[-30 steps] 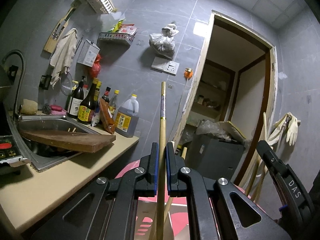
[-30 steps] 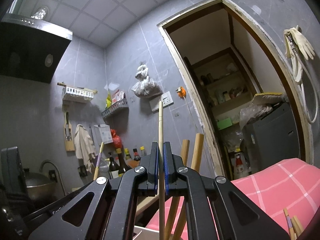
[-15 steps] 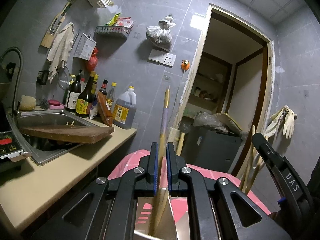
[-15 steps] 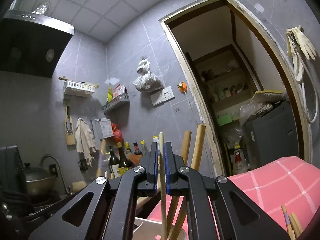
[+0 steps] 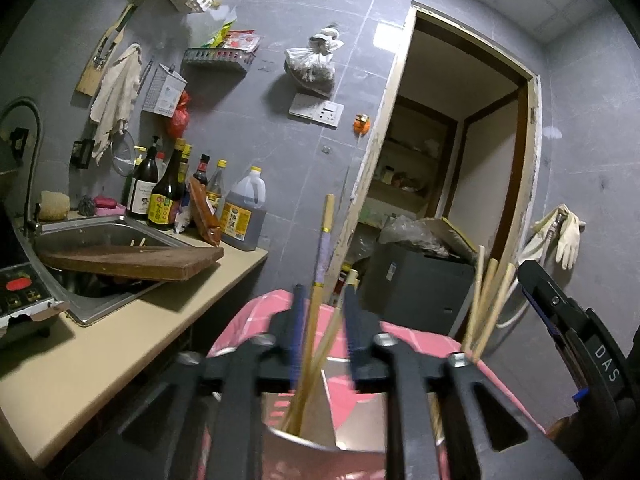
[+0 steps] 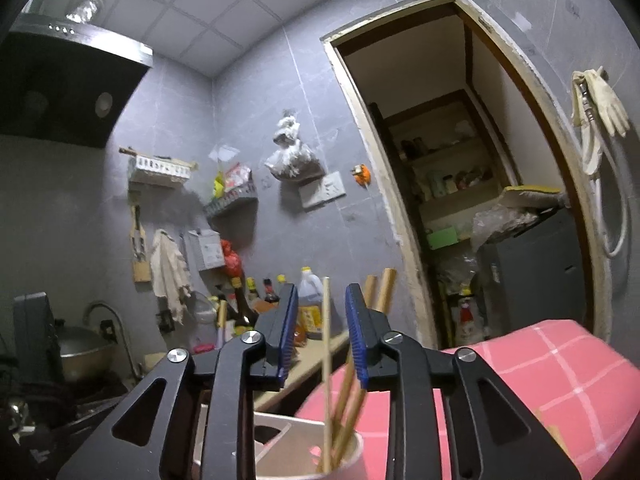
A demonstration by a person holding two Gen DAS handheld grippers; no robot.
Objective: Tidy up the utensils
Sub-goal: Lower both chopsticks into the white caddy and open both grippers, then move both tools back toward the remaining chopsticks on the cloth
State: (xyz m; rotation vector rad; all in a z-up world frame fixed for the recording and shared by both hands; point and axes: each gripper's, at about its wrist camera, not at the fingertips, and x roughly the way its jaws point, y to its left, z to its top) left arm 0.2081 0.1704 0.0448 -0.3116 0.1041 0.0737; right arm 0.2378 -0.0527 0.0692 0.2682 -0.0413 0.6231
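chopsticks (image 5: 320, 276): smooth wood (1 purple-banded) | holder (image 5: 356, 412): glossy metal | tablecloth (image 6: 560, 364): matt checked cloth

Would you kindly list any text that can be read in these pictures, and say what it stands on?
"DAS": on the right hand-held gripper, seen in the left wrist view.
Bottle labels, oil jug label: print too small to read.
Stove panel: symbols only, blurred.

My left gripper (image 5: 322, 312) and right gripper (image 6: 322, 318) are matte black frames with triangular cutouts and silver screws. Blue ribbed pads (image 6: 289, 334) line my fingers
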